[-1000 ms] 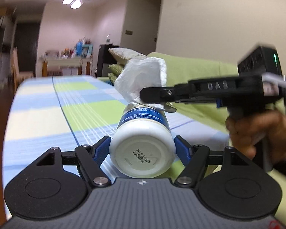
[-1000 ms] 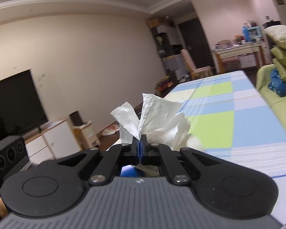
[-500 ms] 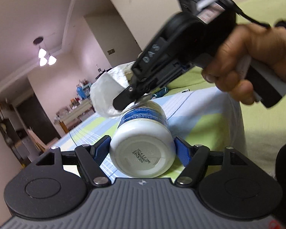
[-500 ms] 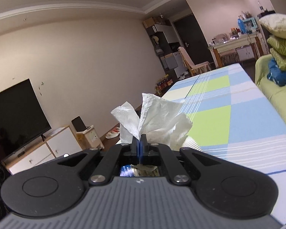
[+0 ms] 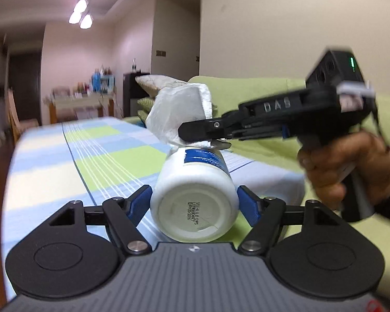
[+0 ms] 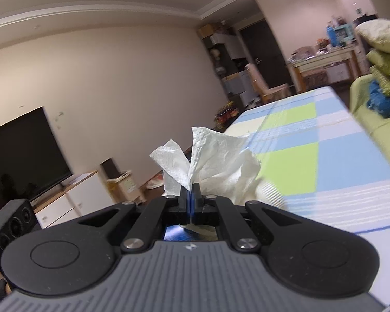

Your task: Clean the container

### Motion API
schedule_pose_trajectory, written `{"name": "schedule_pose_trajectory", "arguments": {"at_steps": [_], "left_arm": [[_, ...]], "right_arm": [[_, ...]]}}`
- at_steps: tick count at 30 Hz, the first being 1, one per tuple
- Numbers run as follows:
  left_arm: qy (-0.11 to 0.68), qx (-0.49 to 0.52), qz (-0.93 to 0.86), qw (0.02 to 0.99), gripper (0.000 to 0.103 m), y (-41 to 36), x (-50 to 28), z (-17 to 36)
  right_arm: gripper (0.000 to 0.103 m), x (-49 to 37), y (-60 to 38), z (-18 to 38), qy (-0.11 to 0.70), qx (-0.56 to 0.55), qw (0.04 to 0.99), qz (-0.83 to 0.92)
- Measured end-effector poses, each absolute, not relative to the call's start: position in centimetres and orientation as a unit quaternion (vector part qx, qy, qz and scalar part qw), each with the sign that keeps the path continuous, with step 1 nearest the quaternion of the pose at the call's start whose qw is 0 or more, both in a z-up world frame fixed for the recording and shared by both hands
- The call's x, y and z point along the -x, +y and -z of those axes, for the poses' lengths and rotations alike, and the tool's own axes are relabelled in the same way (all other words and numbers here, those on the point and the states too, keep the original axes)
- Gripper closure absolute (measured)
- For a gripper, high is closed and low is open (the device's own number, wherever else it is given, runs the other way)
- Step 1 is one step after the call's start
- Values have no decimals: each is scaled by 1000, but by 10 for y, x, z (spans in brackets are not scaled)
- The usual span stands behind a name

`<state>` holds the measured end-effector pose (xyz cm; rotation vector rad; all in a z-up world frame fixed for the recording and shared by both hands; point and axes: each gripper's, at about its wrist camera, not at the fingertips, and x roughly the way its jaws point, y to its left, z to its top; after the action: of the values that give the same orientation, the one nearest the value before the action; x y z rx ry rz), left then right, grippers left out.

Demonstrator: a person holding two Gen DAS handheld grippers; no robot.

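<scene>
Right gripper point(image 5: 184, 132) back level; container point(image 5: 195, 195) mouth hidden.

Worktop point(image 5: 65, 161) covered by a checked cloth point(image 6: 332, 156) in blue, green and cream squares with thin white stripes. No object visibly lying on its bare surface.

The container point(image 5: 195, 195) is a white plastic bottle with a blue label band around its body. It lies roughly level above the checked tabletop point(image 5: 65, 161), round base toward the left wrist camera, small dark print stamped across that base. The blue pads of the left tool point(image 5: 194, 202) flank its lower body. A crumpled white paper towel point(image 5: 179, 111) sits at the far, upper end of the container, touching it there.
</scene>
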<state>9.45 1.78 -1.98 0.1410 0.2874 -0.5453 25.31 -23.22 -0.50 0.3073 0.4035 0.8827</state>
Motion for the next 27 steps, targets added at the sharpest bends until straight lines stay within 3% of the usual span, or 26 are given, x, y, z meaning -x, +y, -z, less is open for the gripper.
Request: {"name": "schedule_pose_trajectory", "arguments": {"at_steps": [4,7,13,16,21,27], "left_arm": [[104,-228,209,945,31,-22,-81,25],[97,-261,203,939,31,-29,-78,28],[106,-236,201,945,30,-30,-82,26],[115,-168,220,954,24,-11,-73,20],[144,-58,232,960,24,19,-81,14],[140,-123,217,958,31,15,-77,14]], "right_arm": [[103,-238,-219,5,197,-130,853,-466],[103,-243,-219,5,194,-129,857,-459],[103,-277,-243,10,198,-188,870,-411],[103,-276,-244,13,194,-189,870,-412],[103,-277,-245,14,195,-187,871,-411],[103,-255,-224,7,199,-144,861,-445]]}}
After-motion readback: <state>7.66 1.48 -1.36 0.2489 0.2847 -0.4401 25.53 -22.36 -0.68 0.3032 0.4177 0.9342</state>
